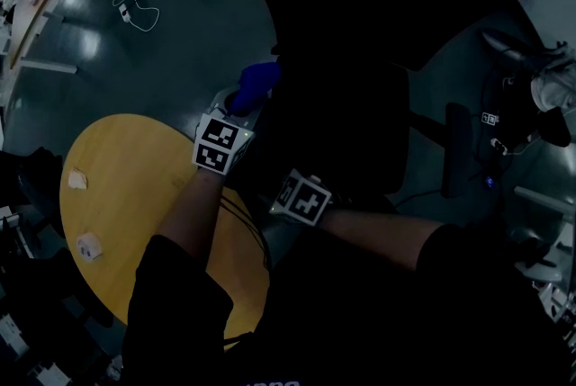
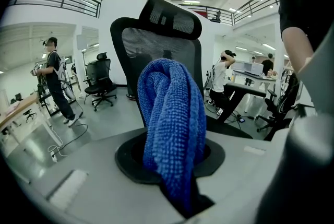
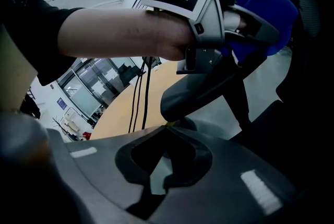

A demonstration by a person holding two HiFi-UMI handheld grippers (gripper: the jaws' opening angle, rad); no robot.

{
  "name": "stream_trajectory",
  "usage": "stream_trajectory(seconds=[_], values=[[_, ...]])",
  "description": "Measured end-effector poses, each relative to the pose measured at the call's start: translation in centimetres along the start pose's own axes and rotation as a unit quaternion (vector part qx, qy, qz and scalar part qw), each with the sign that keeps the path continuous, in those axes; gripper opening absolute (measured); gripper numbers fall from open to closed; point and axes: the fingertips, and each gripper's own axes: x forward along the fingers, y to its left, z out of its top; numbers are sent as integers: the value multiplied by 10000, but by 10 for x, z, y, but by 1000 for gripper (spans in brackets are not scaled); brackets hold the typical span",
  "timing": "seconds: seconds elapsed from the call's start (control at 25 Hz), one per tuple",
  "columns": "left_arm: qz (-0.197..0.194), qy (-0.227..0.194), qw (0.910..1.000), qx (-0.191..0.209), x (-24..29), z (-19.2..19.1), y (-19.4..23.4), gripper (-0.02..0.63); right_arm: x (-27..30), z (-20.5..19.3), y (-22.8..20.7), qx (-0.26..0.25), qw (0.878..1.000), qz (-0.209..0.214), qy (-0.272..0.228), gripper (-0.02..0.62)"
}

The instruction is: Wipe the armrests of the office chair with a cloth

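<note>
Between the jaws of your left gripper (image 2: 173,168) you are pinching a blue cloth (image 2: 172,124). It is bunching into a thick fold that is rising out ahead of the jaws. Straight beyond that gripper the office chair's mesh backrest (image 2: 130,45) and headrest (image 2: 172,16) are facing you, with the cloth standing in front of them.

Just below your left gripper, in the right gripper view, the chair's dark armrest (image 3: 209,90) is running along under your forearm. The cloth is sitting at the armrest's far end. It seems to be resting on or just above the pad, but the head view is too dark to show whether they are touching.

Your right gripper (image 3: 166,126) is hovering near the left one, on your side of the armrest. Its jaws are pressing together at the tips with nothing between them.

Off to the left of both grippers the round yellow table (image 1: 126,186) is lying beneath your left arm. Far beyond the left gripper a person (image 2: 55,82) is standing beside another office chair (image 2: 99,82).
</note>
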Motion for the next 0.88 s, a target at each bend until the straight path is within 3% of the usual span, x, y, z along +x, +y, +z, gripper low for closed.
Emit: stream_trajectory(seconds=[0.48, 0.88], values=[[-155, 42, 9999, -54, -27, -19, -33, 107, 5, 3, -2, 19, 9999, -113, -20, 5], [-140, 22, 9994, -323, -63, -41, -64, 107, 4, 3, -8, 221, 9992, -335, -87, 5]])
